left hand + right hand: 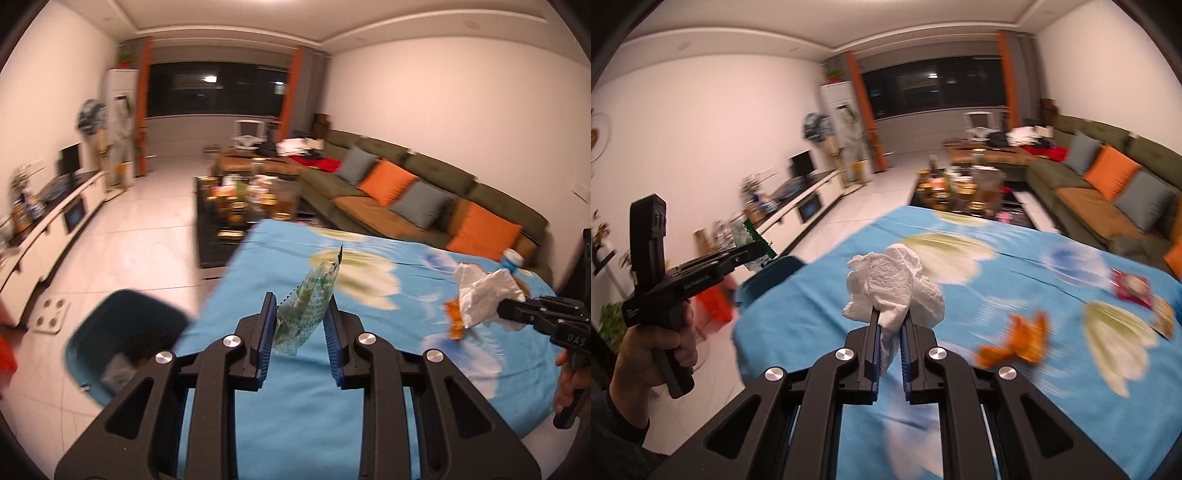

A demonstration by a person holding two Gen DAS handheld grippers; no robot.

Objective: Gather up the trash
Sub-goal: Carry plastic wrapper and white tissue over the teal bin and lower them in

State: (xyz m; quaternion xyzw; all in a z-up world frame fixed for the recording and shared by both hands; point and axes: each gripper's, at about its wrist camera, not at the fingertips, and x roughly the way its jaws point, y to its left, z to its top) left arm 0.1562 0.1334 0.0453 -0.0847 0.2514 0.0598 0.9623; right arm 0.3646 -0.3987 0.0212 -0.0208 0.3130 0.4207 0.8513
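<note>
My left gripper (301, 308) is shut on a clear green-printed plastic wrapper (308, 302) and holds it above the blue flowered table (295, 406). A dark teal trash bin (122, 343) stands on the floor to the left of the table, with some trash inside. My right gripper (891, 317) is shut on a crumpled white tissue (894, 284) above the table; it also shows in the left wrist view (517, 314). An orange wrapper (1015, 341) lies on the table to the right of it. The left gripper shows in the right wrist view (753, 254), above the bin (772, 277).
A red snack packet (1132, 288) and another small packet (1163, 317) lie at the table's right edge. A blue-capped bottle (511, 260) lies at the table's far side. A cluttered coffee table (247, 199), green sofa (406, 192) and TV bench (48, 225) stand beyond.
</note>
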